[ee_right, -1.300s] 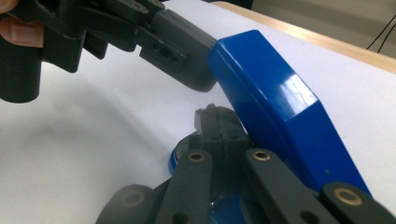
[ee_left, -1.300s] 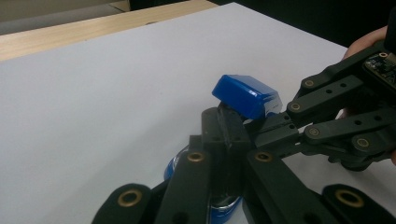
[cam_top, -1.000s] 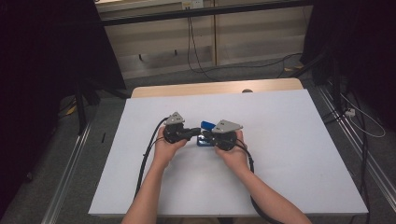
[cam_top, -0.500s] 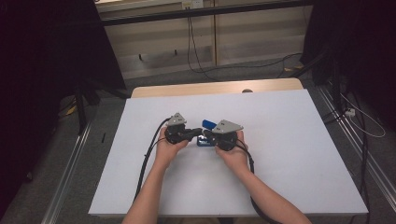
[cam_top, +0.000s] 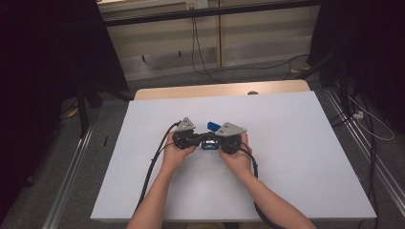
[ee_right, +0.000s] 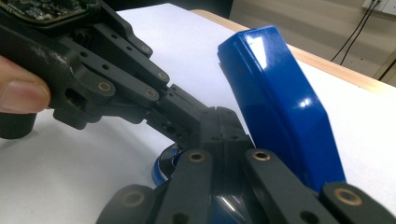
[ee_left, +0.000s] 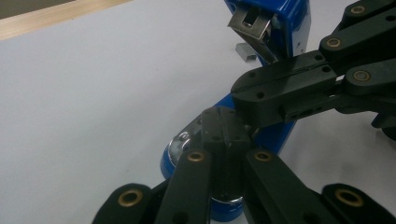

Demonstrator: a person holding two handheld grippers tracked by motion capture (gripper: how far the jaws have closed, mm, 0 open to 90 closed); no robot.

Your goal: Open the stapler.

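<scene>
On white table (cam_top: 296, 157), blue stapler (cam_top: 213, 127).

No legible text, label, brand, number or sign was visible in any view. The blue stapler (ee_right: 280, 102) bore no readable marking on its glossy cover or on its metal nose (ee_left: 252, 23). The circuit board (ee_right: 42, 9) on the left hand-held gripper (ee_right: 187, 116) showed components too small and blurred for any print to be read.
</scene>
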